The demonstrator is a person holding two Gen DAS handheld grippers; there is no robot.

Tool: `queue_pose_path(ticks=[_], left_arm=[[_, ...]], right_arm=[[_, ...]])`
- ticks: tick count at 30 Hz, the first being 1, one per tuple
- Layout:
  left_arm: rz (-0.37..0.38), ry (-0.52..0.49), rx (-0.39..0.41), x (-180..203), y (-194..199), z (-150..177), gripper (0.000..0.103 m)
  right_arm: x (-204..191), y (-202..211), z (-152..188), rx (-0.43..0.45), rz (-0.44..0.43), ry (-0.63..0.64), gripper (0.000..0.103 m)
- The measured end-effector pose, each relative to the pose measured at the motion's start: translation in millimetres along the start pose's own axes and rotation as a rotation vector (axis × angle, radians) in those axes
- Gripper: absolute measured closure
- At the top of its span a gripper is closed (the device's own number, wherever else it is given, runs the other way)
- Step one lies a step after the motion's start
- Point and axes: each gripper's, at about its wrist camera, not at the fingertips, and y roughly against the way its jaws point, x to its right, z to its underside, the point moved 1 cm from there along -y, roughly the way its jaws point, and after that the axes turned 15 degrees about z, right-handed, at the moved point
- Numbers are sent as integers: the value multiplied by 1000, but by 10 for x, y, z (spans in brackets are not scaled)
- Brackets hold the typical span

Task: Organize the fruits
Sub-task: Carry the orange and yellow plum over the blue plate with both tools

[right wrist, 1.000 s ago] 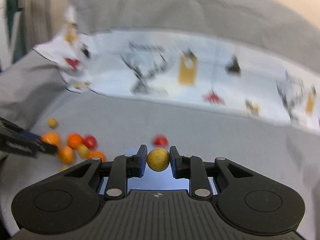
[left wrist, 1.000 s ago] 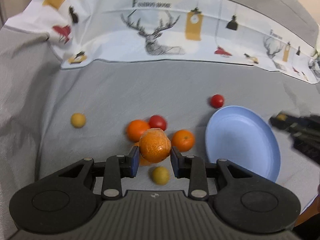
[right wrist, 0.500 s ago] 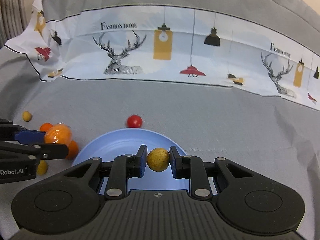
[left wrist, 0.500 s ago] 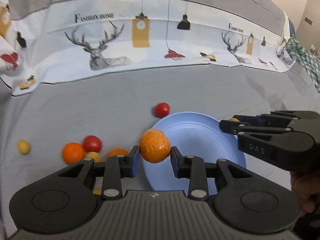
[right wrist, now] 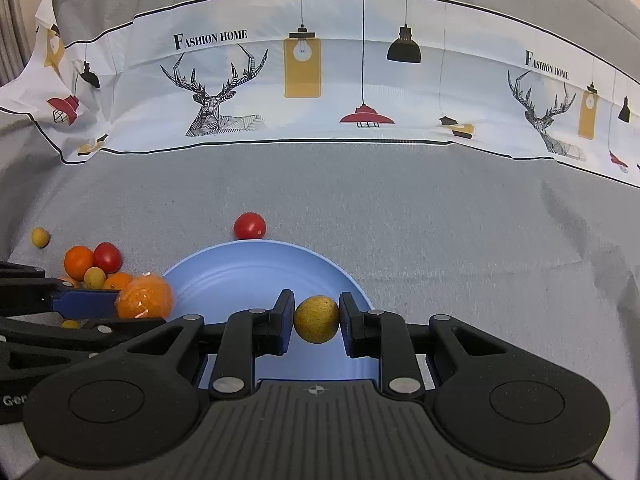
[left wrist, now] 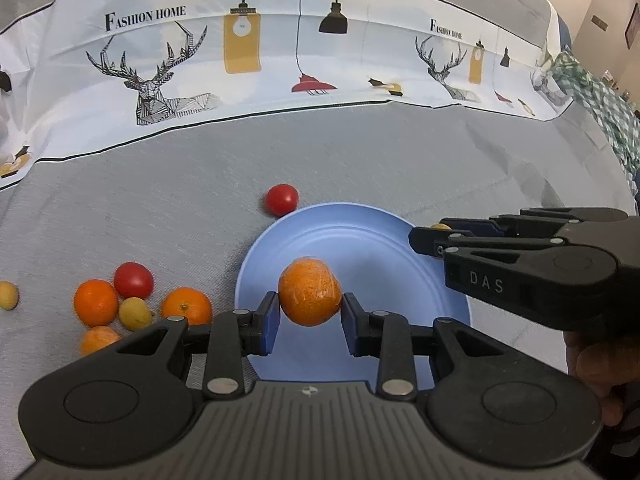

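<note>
My left gripper is shut on a wrapped orange mandarin and holds it over the blue plate. My right gripper is shut on a small yellow-brown round fruit over the near part of the same plate. The right gripper also shows at the right of the left wrist view. The left gripper with its mandarin shows at the left of the right wrist view. The plate holds nothing.
A red tomato lies on the grey cloth at the plate's far rim. Left of the plate lies a cluster of oranges, a red tomato and a yellow fruit. Another yellow fruit lies further left. A printed cloth rises behind.
My left gripper has carried the mandarin right, from above the fruit cluster to over the plate. My right gripper has come in over the plate with its yellow fruit.
</note>
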Motion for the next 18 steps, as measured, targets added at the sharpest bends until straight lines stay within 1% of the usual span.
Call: queue_pose_path(ticks=[4,10,18], left_arm=[[5,0,3,-1,5,1,66],[19,32,5,-61,24,-2,67],[51,-1,-34,31,-44,40,66]], right_arm=[[18,1,-8,1,1,-9,78],[41,-7,-5,-4,-1,-20,78],[15,-17,1,-10,-9,-6,78]])
